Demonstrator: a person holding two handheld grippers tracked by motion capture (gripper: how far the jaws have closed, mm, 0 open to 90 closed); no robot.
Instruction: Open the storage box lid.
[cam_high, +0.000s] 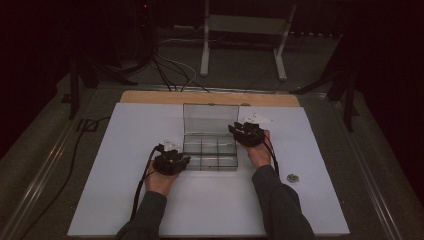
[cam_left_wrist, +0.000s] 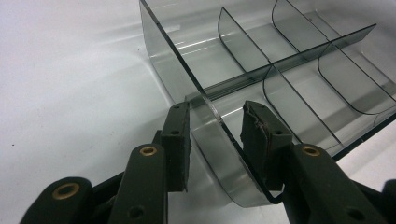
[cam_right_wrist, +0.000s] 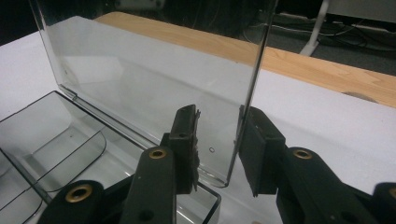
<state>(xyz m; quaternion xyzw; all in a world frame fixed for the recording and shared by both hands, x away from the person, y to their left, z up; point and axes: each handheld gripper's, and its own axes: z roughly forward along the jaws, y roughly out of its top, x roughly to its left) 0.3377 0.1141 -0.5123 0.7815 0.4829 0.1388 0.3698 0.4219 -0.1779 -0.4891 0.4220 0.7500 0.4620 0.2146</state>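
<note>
Both grippers worked at a clear box (cam_high: 210, 150) at the centre of the high view. It sat on a white board (cam_high: 125, 200) over a wooden table (cam_high: 150, 96); dark floor, cables and a white stand (cam_high: 205, 45) filled the upper frame. Only the left gripper view showed the left gripper (cam_left_wrist: 215, 140) part-open astride the box's near corner wall, pads seemingly just clear. Only the right gripper view showed the right gripper (cam_right_wrist: 219, 140) straddling the upright lid (cam_right_wrist: 154, 88) edge, one pad touching, the other apart.
</note>
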